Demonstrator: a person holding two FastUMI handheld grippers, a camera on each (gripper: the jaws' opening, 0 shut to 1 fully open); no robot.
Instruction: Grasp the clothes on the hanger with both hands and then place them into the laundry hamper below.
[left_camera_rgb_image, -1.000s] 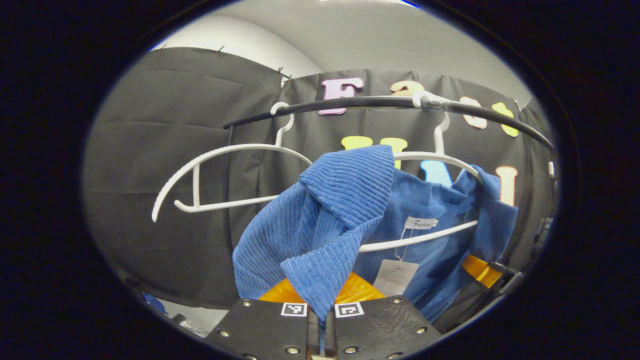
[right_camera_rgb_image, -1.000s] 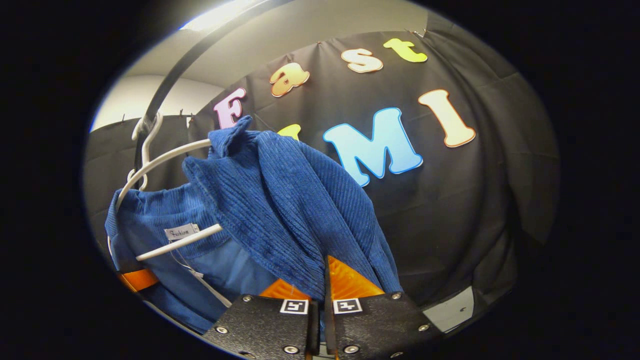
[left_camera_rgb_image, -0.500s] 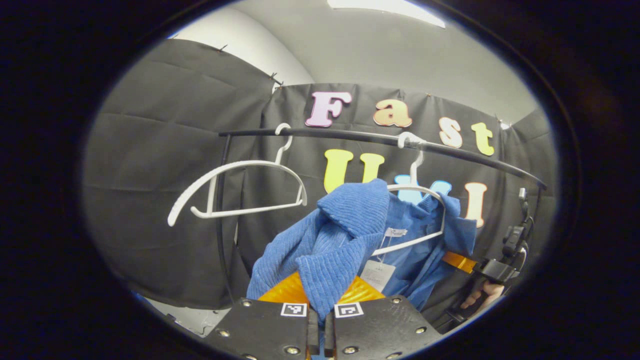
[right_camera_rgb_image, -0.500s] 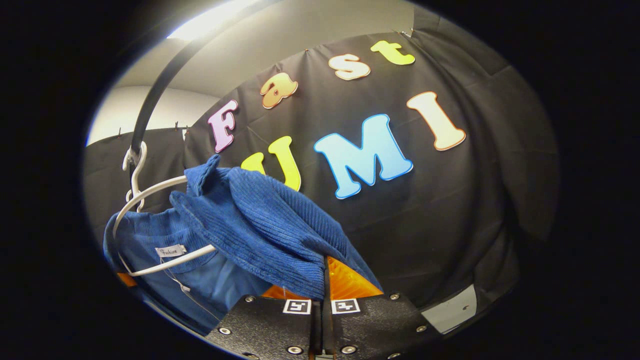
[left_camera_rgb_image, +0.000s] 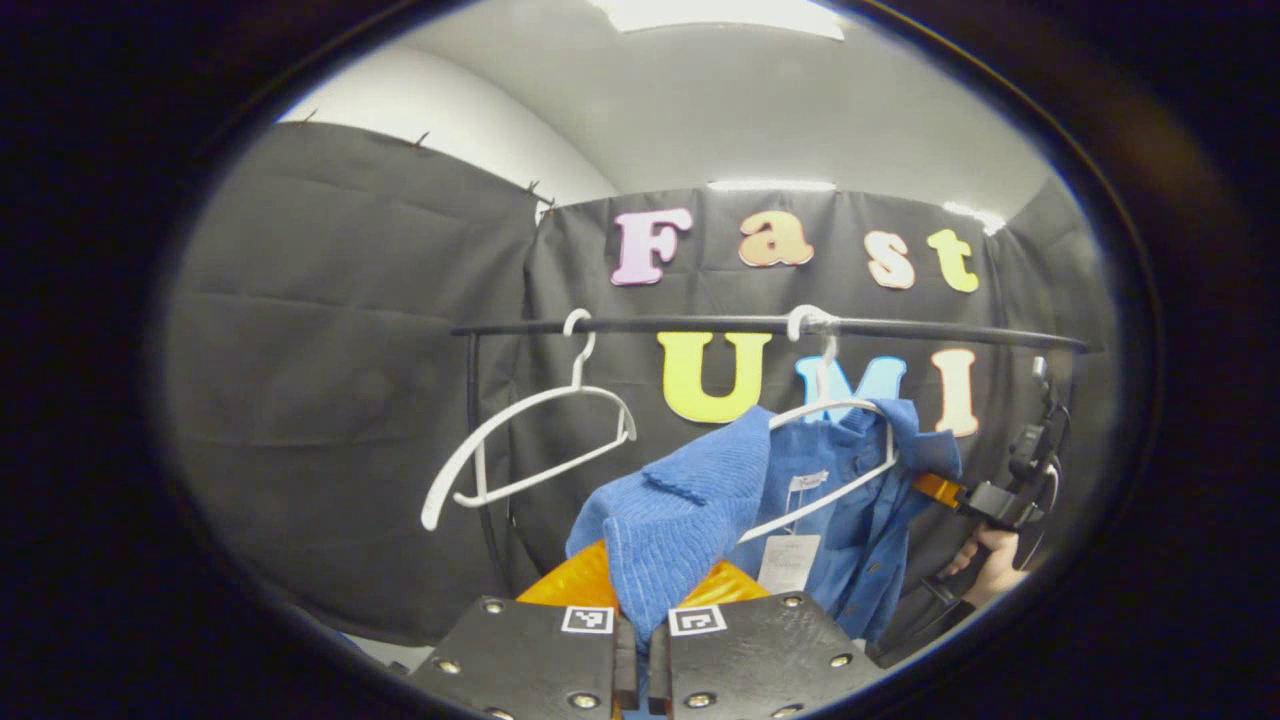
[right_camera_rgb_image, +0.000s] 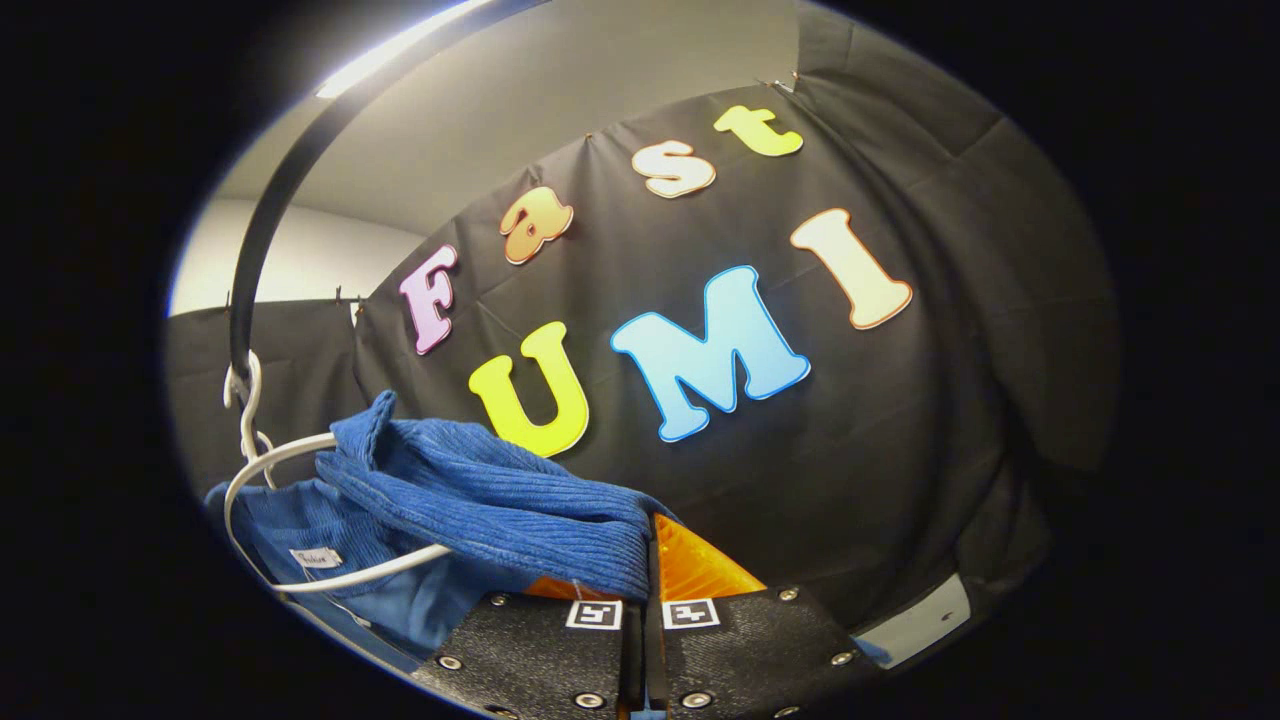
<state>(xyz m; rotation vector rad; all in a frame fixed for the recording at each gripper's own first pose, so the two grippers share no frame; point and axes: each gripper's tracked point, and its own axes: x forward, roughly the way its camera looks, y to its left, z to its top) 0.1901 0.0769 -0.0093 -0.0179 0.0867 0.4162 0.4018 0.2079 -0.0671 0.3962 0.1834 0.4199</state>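
A blue ribbed garment (left_camera_rgb_image: 690, 510) hangs partly off a white hanger (left_camera_rgb_image: 835, 470) on the black rail (left_camera_rgb_image: 760, 326). My left gripper (left_camera_rgb_image: 640, 625) is shut on a fold of one shoulder, close to the camera. In the right gripper view my right gripper (right_camera_rgb_image: 645, 605) is shut on the other shoulder of the garment (right_camera_rgb_image: 480, 500), which stretches back to the white hanger (right_camera_rgb_image: 300, 520). Farther off in the left gripper view, the right gripper (left_camera_rgb_image: 950, 492) and the hand holding it (left_camera_rgb_image: 985, 565) show at the garment's right side. A paper tag (left_camera_rgb_image: 787, 562) dangles inside the collar.
An empty white hanger (left_camera_rgb_image: 530, 445) hangs tilted on the rail to the left of the garment. The rail's upright post (left_camera_rgb_image: 485, 460) stands just behind it. Black cloth walls close the booth behind and at both sides.
Both grippers have pulled back and down with the garment. The rail and hangers look smaller and farther away, and the blue fabric has slid partly off the hanger's ends.
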